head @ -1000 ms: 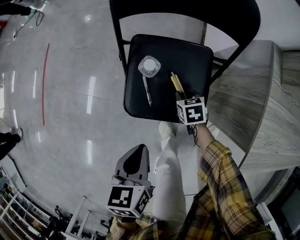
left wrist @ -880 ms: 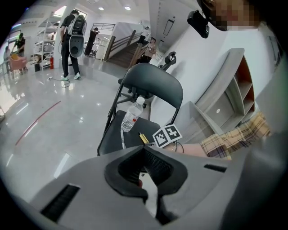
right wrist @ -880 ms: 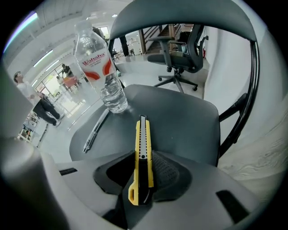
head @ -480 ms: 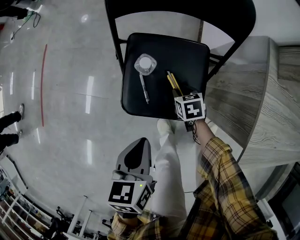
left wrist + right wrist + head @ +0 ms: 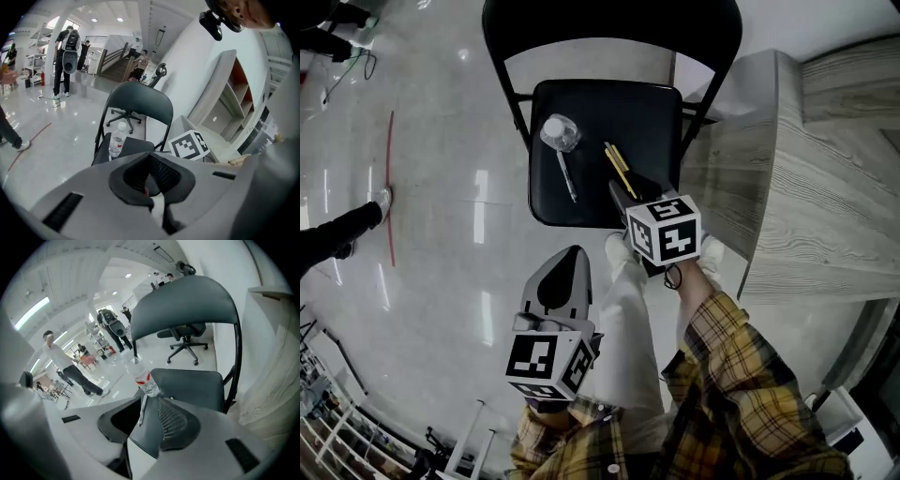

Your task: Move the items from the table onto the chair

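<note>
The water bottle (image 5: pixel 560 133), pen (image 5: pixel 567 178) and yellow utility knife (image 5: pixel 617 169) lay on the chair seat (image 5: pixel 656 122). The visible part of the table (image 5: pixel 806 178) was bare. The right gripper (image 5: pixel 623 192) hovered over the seat's front edge and the left gripper (image 5: pixel 562 286) hung nearer the person, both with jaws apart and empty. The move looked complete, unless items remained unseen on the table.

Bright indoor light glares off the floor (image 5: pixel 478 187); fisheye edges darken, perhaps blurred.
</note>
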`<state>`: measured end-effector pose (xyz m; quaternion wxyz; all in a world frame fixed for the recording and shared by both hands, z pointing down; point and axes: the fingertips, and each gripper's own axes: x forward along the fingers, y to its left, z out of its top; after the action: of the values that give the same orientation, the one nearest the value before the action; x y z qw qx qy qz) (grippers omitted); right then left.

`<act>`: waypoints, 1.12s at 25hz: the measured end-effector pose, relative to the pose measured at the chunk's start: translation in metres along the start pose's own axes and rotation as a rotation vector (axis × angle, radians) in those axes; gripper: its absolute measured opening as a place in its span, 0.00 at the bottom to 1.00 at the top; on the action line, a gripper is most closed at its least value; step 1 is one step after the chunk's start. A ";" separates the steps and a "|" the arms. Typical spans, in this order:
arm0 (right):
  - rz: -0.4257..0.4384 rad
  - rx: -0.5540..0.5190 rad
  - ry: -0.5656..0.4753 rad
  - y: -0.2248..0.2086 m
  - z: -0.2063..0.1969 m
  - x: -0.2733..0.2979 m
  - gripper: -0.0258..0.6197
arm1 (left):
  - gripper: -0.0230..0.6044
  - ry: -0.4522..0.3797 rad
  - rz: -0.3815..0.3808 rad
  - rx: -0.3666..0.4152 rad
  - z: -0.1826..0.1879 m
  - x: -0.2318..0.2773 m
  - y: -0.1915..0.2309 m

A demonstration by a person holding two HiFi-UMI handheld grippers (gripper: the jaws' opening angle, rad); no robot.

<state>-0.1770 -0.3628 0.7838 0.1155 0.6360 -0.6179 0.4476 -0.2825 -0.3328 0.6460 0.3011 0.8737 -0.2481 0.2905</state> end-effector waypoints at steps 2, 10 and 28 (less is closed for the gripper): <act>0.026 0.014 -0.036 0.010 0.010 -0.028 0.24 | 0.04 -0.003 -0.009 0.025 0.006 -0.006 -0.016; 0.145 0.039 -0.201 0.038 0.068 -0.172 0.24 | 0.04 -0.069 -0.083 0.131 0.057 -0.033 -0.098; 0.047 -0.152 -0.580 -0.076 0.118 -0.540 0.10 | 0.04 -0.254 -0.249 0.371 0.145 -0.058 -0.407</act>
<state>0.0297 -0.0609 0.3632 -0.0291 0.7123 -0.6714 0.2024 -0.0241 -0.1320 0.3577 0.1354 0.9673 -0.1169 0.1799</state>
